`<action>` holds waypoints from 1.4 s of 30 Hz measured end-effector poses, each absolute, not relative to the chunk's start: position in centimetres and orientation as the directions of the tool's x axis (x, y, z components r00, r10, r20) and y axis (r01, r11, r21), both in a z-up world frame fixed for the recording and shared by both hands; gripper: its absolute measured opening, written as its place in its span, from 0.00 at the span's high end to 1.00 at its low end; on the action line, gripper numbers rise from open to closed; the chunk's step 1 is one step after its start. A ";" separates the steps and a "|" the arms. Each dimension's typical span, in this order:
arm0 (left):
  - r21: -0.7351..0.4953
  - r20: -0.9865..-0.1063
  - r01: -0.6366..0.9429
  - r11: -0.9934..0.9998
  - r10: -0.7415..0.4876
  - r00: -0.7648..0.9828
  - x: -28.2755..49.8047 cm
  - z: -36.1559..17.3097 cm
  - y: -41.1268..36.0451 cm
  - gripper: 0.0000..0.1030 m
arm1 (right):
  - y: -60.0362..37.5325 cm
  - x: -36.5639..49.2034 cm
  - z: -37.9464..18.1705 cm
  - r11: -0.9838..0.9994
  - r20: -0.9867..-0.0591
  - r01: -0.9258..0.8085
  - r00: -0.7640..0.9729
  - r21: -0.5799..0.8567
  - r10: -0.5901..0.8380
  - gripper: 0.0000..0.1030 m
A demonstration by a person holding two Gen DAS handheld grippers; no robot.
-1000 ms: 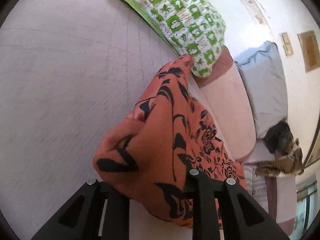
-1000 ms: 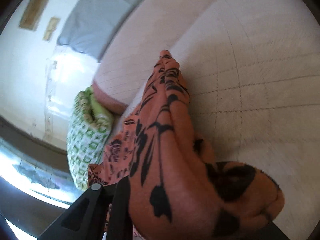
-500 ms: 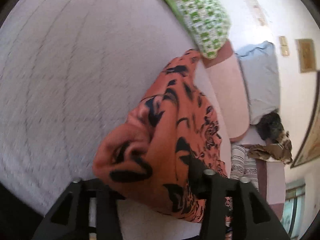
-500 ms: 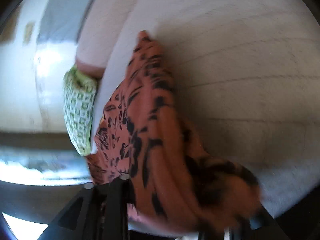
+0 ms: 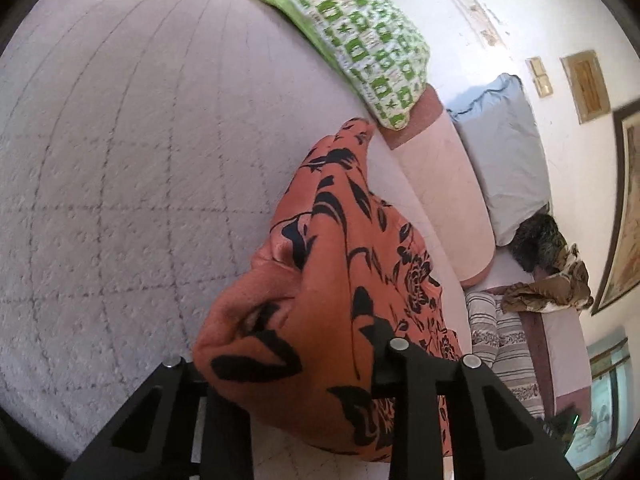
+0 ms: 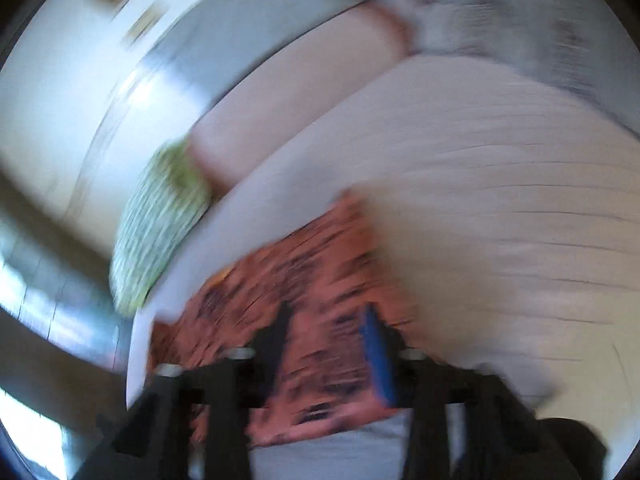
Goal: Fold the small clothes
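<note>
The orange garment with black leaf and flower print (image 5: 340, 280) lies bunched on the pale quilted bedspread (image 5: 120, 180), one narrow end reaching toward the green-and-white patterned pillow (image 5: 360, 44) and stopping just short of it. The left gripper (image 5: 288, 364) has a thick fold of that cloth pinched between its black fingers (image 5: 400, 368), the fabric bulging up and over them. Beyond the pillow a pink bolster (image 5: 444, 200) runs along the edge of the bedspread, with a grey-blue cushion (image 5: 500, 152) beside it against the white wall (image 5: 480, 0). Further along sit a dark furry heap (image 5: 536, 240), a crumpled brown cloth (image 5: 548, 288) and some striped fabric (image 5: 496, 340).

The right wrist view is heavily smeared. The right gripper (image 6: 324, 344) hovers over the orange garment (image 6: 304, 280), which looks spread flatter here, and its fingers stand apart with nothing between them; a blue pad (image 6: 376, 360) shows on the inner face of one. The same pillow (image 6: 160, 224) and bolster (image 6: 288, 96) are recognisable only as blurs.
</note>
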State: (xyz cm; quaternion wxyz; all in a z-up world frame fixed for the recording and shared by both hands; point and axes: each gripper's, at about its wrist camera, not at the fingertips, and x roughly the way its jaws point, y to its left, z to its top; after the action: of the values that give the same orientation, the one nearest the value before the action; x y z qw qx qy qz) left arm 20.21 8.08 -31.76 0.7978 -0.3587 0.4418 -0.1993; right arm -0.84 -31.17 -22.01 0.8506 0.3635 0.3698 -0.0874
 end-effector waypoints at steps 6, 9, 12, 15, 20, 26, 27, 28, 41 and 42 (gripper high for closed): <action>-0.725 -0.537 0.087 0.683 -0.640 0.549 19.4 -30.6 8.1 0.74 | -23.4 8.1 -26.0 0.772 -0.729 0.302 0.623 0.559 0.284 0.83; -0.725 -0.526 0.107 0.680 -0.647 0.552 19.4 -30.3 8.0 0.74 | -21.9 9.9 -31.7 0.788 -0.817 0.368 0.509 0.493 0.273 0.88; -0.714 -0.516 0.139 0.686 -0.650 0.558 19.2 -29.5 7.6 0.74 | -22.8 8.6 -33.3 0.752 -0.713 0.291 0.624 0.591 0.319 0.95; -0.702 -0.511 0.177 0.690 -0.661 0.550 18.7 -28.2 6.9 0.74 | -24.7 7.8 -32.5 0.723 -0.706 0.255 0.564 0.642 0.429 0.96; -0.629 -0.523 0.273 0.728 -0.656 0.544 17.6 -24.2 3.7 0.75 | -30.4 5.2 -29.5 0.683 -0.649 0.213 0.591 0.699 0.480 0.89; -0.521 -0.554 0.413 0.747 -0.664 0.503 16.5 -19.4 -3.9 0.75 | -40.6 1.2 -27.2 0.526 -0.483 0.229 0.769 0.819 0.418 0.89; -0.502 -0.561 0.446 0.741 -0.672 0.483 16.1 -18.7 -6.0 0.75 | -42.0 0.5 -27.5 0.501 -0.472 0.242 0.784 0.831 0.404 0.89; -0.489 -0.568 0.471 0.734 -0.678 0.466 15.8 -18.4 -7.7 0.75 | -43.3 -0.2 -27.9 0.480 -0.462 0.251 0.795 0.840 0.393 0.89; -0.142 -0.786 0.717 0.682 -0.518 0.338 10.4 -27.2 -25.9 0.68 | -47.2 0.5 -32.2 0.143 -0.229 0.179 0.790 0.973 0.568 0.19; -0.109 -0.791 0.732 0.673 -0.505 0.346 10.1 -27.0 -26.0 0.68 | -46.7 0.8 -31.8 0.164 -0.235 0.171 0.785 0.972 0.574 0.19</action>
State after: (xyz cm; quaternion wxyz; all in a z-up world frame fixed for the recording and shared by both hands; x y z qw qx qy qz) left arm 10.08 -26.01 -27.00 0.8096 0.1334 0.4255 -0.3818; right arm 0.83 -46.73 -31.82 0.7033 0.6306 0.2954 0.1431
